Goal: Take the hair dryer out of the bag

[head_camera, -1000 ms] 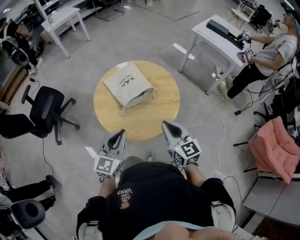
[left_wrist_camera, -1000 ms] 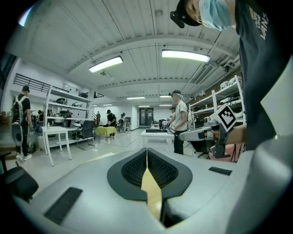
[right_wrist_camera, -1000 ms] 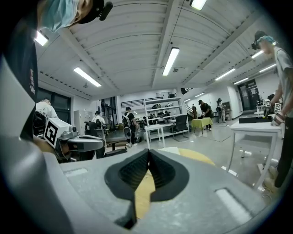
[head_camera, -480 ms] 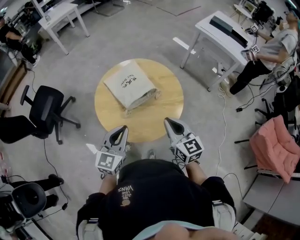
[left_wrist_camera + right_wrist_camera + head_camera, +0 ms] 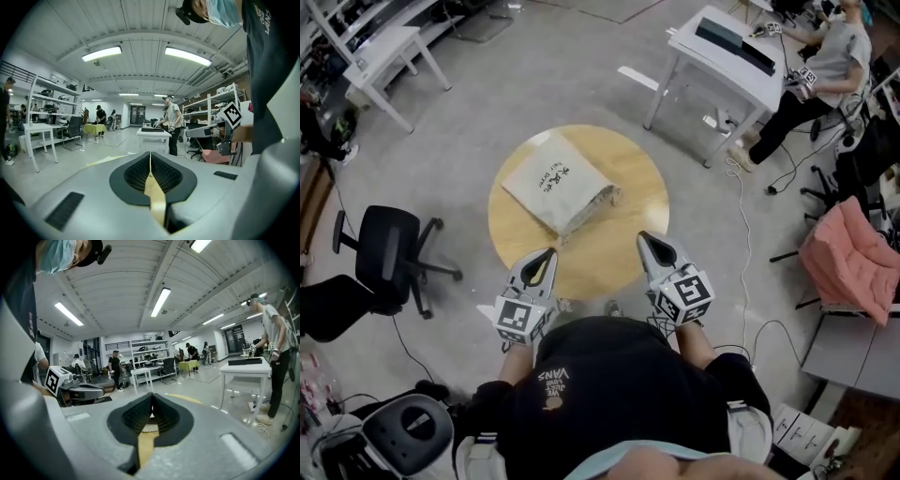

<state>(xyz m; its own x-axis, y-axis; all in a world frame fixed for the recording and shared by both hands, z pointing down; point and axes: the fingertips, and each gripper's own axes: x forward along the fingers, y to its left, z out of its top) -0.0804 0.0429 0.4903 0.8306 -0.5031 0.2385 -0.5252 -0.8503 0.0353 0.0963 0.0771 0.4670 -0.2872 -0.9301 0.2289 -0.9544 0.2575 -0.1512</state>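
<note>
A cream cloth bag (image 5: 558, 183) with dark print lies on the round wooden table (image 5: 628, 225), its mouth toward the near right. No hair dryer shows; the bag hides whatever is inside. My left gripper (image 5: 547, 255) hovers over the table's near edge, jaws shut and empty. My right gripper (image 5: 645, 240) is level with it to the right, also shut and empty. In the left gripper view the shut gripper (image 5: 150, 154) points across the room, with the right gripper (image 5: 213, 131) seen beside it. The right gripper view shows its shut gripper (image 5: 152, 397) and a strip of tabletop.
A black office chair (image 5: 380, 262) stands left of the table. A white desk (image 5: 722, 56) is at the back right with a seated person (image 5: 811, 89). A cable (image 5: 742, 234) runs over the floor to the right. A pink cushion (image 5: 853, 267) lies on a chair at the far right.
Both grippers have moved forward toward the table and bag, staying shut. The head view has shifted, so the table sits slightly lower in frame.
</note>
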